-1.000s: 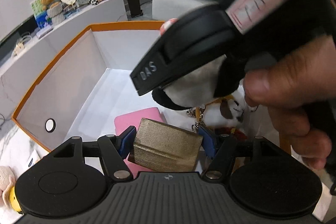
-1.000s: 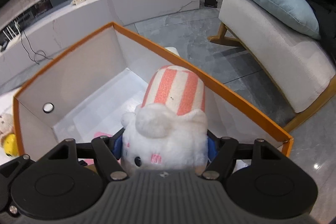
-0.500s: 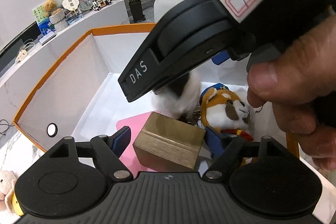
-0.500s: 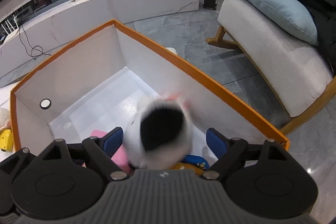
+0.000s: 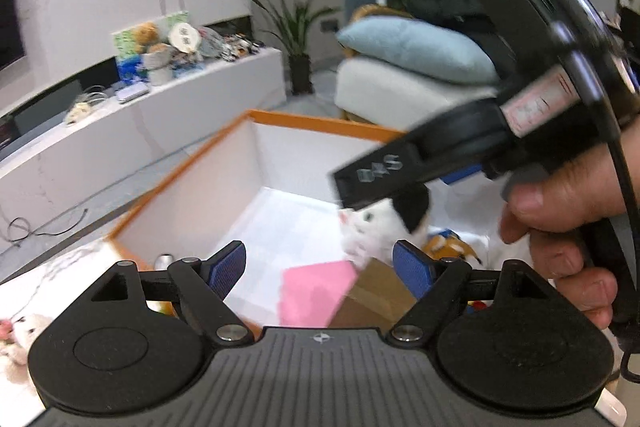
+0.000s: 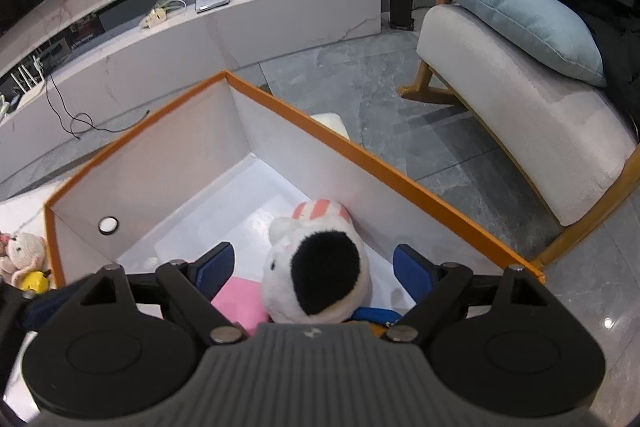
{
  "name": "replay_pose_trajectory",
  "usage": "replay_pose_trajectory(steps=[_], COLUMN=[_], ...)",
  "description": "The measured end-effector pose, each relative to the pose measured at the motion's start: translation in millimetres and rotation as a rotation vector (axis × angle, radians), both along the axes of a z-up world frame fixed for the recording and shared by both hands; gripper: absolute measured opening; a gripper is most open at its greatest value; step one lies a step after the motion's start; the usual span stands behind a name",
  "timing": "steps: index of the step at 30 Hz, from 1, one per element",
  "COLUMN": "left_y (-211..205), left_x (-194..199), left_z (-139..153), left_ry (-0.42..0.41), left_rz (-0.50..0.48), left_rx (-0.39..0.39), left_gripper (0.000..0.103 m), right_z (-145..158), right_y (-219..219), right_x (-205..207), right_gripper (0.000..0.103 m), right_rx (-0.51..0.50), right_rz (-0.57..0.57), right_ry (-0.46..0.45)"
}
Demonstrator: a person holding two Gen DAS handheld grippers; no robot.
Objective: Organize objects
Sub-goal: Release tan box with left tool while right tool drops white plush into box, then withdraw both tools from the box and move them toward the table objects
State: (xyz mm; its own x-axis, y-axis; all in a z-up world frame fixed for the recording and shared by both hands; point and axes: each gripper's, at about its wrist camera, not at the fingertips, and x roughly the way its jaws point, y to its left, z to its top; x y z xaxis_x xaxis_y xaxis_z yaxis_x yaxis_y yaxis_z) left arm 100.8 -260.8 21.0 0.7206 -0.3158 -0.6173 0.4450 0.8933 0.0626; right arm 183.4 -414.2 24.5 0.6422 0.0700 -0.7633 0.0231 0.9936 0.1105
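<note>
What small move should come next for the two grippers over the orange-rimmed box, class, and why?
Probably lift the right gripper clear of the box. Its jaws stand apart from the white plush toy, which lies inside by the pink pad. The left gripper, jaws opening, holds nothing; more plush toys wait outside.

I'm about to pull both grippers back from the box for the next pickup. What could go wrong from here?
The left gripper, jaws opening and empty, sits close under the right gripper, so they could collide while withdrawing. The white plush lies between the right gripper's open fingers, apparently propped on other items, so a finger might snag or topple it. A small plush outside the orange box could get knocked.
</note>
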Motion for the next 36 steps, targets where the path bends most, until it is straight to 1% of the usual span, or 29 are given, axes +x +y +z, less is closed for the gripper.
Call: replay_pose_trajectory(steps=[2, 6, 10, 14, 19, 21, 23, 24, 26, 28, 29, 30, 31, 33, 35, 36], left_y=[13, 44, 76, 101, 119, 122, 126, 127, 125, 116, 109, 102, 92, 73, 59, 53], left_x=[3, -1, -9, -20, -35, -38, -43, -44, -41, -40, -39, -37, -34, -27, -20, -17], left_z=[7, 13, 4, -11, -30, -32, -33, -31, -28, -24, -23, -24, -25, -31, -39, -43], left_ry=[-0.01, -0.003, 0.03, 0.081, 0.132, 0.135, 0.115, 0.101, 0.077, 0.053, 0.044, 0.04, 0.046, 0.06, 0.066, 0.068], left_rz=[0.033, 0.11, 0.177, 0.244, 0.286, 0.293, 0.298, 0.29, 0.229, 0.121, 0.06, 0.006, -0.053, -0.126, -0.153, -0.157], left_rx=[-0.014, -0.051, -0.064, -0.067, -0.069, -0.082, -0.109, -0.128, -0.168, -0.183, -0.172, -0.15, -0.112, -0.012, 0.077, 0.109], left_gripper=[0.096, 0.097, 0.098, 0.098, 0.098, 0.098, 0.098, 0.098, 0.098, 0.098, 0.098, 0.099, 0.099, 0.099, 0.099, 0.099], right_z=[4, 11, 24, 40, 52, 57, 62, 64, 65, 66, 66, 65, 64, 60, 58, 58], right_y=[2, 7, 13, 27, 50, 56, 61, 63, 65, 66, 66, 65, 64, 59, 56, 55], right_x=[-1, -6, -15, -30, -50, -59, -72, -78, -87, -92, -92, -90, -89, -85, -81, -80], right_gripper=[0.087, 0.087, 0.087, 0.087, 0.087, 0.086, 0.086, 0.086, 0.086, 0.086, 0.086, 0.086, 0.086, 0.086, 0.086, 0.086], right_rx=[0.006, 0.019, 0.031, 0.045, 0.033, 0.052, 0.085, 0.1, 0.114, 0.117, 0.115, 0.113, 0.112, 0.116, 0.125, 0.127], right_rz=[0.001, 0.01, 0.027, 0.083, 0.148, 0.166, 0.194, 0.209, 0.226, 0.231, 0.228, 0.219, 0.206, 0.18, 0.165, 0.162], right_ry=[-0.012, -0.04, -0.084, -0.139, -0.17, -0.186, -0.202, -0.208, -0.216, -0.218, -0.213, -0.208, -0.202, -0.184, -0.174, -0.173])
